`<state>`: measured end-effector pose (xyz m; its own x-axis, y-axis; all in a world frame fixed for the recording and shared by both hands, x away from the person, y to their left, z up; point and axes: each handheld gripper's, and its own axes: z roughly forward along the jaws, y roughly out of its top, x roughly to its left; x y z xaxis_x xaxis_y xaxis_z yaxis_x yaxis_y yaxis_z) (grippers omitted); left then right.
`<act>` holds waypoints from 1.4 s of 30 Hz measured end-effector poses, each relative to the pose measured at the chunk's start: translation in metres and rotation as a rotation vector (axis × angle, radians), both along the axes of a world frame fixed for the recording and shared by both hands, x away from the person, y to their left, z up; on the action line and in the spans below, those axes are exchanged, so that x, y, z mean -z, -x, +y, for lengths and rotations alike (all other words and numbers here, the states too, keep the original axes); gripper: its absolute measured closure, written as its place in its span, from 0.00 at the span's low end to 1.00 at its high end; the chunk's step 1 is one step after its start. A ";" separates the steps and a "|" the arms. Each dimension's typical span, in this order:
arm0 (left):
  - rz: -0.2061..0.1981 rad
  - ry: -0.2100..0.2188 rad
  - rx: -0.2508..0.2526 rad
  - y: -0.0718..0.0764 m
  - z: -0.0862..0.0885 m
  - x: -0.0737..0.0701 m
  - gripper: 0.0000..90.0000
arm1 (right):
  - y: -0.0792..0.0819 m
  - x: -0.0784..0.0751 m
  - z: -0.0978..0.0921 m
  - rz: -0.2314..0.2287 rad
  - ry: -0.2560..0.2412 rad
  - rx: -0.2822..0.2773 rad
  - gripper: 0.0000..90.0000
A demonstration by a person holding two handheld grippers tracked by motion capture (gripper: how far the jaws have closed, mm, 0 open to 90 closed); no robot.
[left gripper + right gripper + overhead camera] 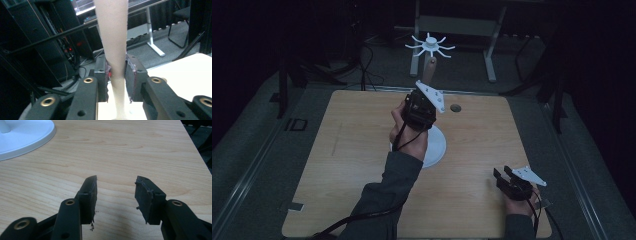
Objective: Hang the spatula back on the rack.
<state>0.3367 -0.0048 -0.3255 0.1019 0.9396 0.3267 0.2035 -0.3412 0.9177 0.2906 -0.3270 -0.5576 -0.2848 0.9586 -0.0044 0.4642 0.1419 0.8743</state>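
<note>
**Left gripper clamped on the stand's post, right gripper idle and open**

A wooden table point(362, 150) sits in a dim room. Near its middle stands a white stand: a round base point(436, 147), a pale upright post point(430, 70) and, on top, a white hub with thin radiating arms point(430, 46).

In the high view the left gripper point(422, 107) is raised above the base, reaching forward to the post, with a dark-sleeved forearm coming in from the bottom edge. The left gripper view shows the grip plainly: the two jaws are closed against the post point(113, 45), one pad point(131, 77) pressing on each side of it, low on its length. The post rises upright between them, widening toward the top of the frame. Behind it lie dark equipment racks and the legs of a desk frame point(155, 45).

The right gripper point(507, 175) rests low at the near right part of the table, well apart from the stand. In the right gripper view point(116, 195) its jaws stand spread with bare wood between them, holding nothing. The rim of the base point(37, 138) shows at the upper left of that view.
</note>
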 end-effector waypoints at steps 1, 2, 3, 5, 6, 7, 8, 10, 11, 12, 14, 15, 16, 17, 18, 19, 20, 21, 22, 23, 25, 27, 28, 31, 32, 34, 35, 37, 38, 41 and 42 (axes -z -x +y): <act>-0.004 0.004 0.007 0.000 0.000 0.000 0.76 | 0.000 0.000 0.000 0.000 0.000 0.000 0.58; -0.006 0.006 0.010 0.001 -0.001 0.000 0.73 | 0.000 0.000 0.000 0.000 0.000 0.000 0.58; -0.010 0.001 0.010 0.001 -0.002 0.000 0.71 | 0.000 0.000 0.000 0.000 0.000 0.000 0.58; -0.019 0.004 0.018 0.002 -0.003 0.001 0.67 | 0.000 0.000 0.000 0.000 -0.001 0.000 0.58; -0.020 0.009 0.025 0.002 -0.003 0.001 0.63 | 0.000 0.000 0.000 0.000 -0.002 0.000 0.58; -0.023 0.010 0.033 0.002 -0.003 0.001 0.61 | 0.000 0.000 0.000 0.000 -0.002 0.000 0.58; -0.026 0.010 0.039 0.002 -0.003 0.001 0.60 | 0.000 0.000 0.000 0.000 -0.002 0.000 0.58; -0.026 0.024 0.056 0.002 -0.002 0.000 0.55 | 0.000 0.000 0.000 0.001 -0.002 -0.001 0.58; -0.023 0.034 0.073 0.002 -0.001 -0.001 0.54 | 0.000 0.000 0.000 0.000 -0.002 0.000 0.58; -0.021 0.040 0.089 0.002 -0.001 -0.002 0.53 | 0.000 0.000 0.000 0.000 -0.002 -0.001 0.58; -0.020 0.047 0.119 0.003 0.000 -0.003 0.50 | 0.000 0.000 0.000 0.001 -0.002 -0.001 0.58; -0.010 0.054 0.136 0.004 0.001 -0.003 0.48 | 0.000 0.000 0.000 0.001 -0.002 -0.001 0.58; -0.002 0.064 0.152 0.004 0.001 -0.003 0.47 | 0.000 0.000 0.000 0.001 -0.002 -0.001 0.58; 0.005 0.078 0.173 0.004 0.002 -0.004 0.46 | 0.000 0.000 0.000 0.001 -0.001 -0.001 0.58; 0.011 0.087 0.192 0.004 0.003 -0.004 0.44 | 0.000 0.000 0.000 0.000 0.000 -0.001 0.58; 0.014 0.094 0.201 0.005 0.003 -0.004 0.44 | 0.000 0.000 0.000 0.000 0.000 -0.001 0.58; 0.015 0.100 0.222 0.006 0.004 -0.004 0.43 | 0.000 0.000 0.000 0.000 -0.001 -0.001 0.58; 0.017 0.107 0.236 0.007 0.004 -0.004 0.43 | 0.000 0.000 0.000 0.001 -0.001 -0.002 0.58; 0.017 0.107 0.245 0.008 0.005 -0.004 0.43 | 0.000 0.000 0.000 0.002 -0.001 -0.003 0.58; 0.015 0.116 0.258 0.009 0.007 -0.004 0.43 | 0.000 0.000 0.000 0.001 0.000 -0.002 0.58; 0.019 0.134 0.275 0.010 0.009 -0.005 0.42 | 0.000 0.000 0.000 0.001 -0.001 -0.003 0.58; 0.023 0.157 0.297 0.011 0.012 -0.006 0.42 | 0.000 0.000 0.000 0.001 0.000 -0.002 0.57; 0.024 0.162 0.304 0.012 0.014 -0.005 0.42 | 0.000 0.000 0.000 0.001 0.000 -0.002 0.57; 0.029 0.184 0.328 0.014 0.019 -0.006 0.43 | 0.000 0.000 0.000 0.001 -0.001 -0.002 0.57; 0.027 0.186 0.336 0.015 0.021 -0.006 0.43 | 0.000 0.000 0.000 0.001 -0.001 -0.002 0.57; 0.030 0.188 0.357 0.017 0.023 -0.006 0.43 | 0.000 0.000 0.000 0.002 -0.001 -0.002 0.57; 0.033 0.196 0.373 0.018 0.024 -0.006 0.43 | 0.000 0.000 0.000 0.002 -0.001 -0.002 0.57; 0.036 0.197 0.391 0.020 0.025 -0.005 0.44 | 0.000 0.000 0.000 0.001 -0.001 -0.001 0.57; 0.038 0.202 0.406 0.021 0.026 -0.005 0.44 | 0.000 0.000 0.000 0.002 -0.001 -0.001 0.57; 0.049 0.223 0.446 0.024 0.029 -0.004 0.45 | 0.000 0.000 0.000 0.002 -0.001 -0.001 0.57; 0.055 0.222 0.461 0.024 0.029 -0.004 0.45 | 0.000 0.000 0.000 0.002 -0.001 -0.002 0.57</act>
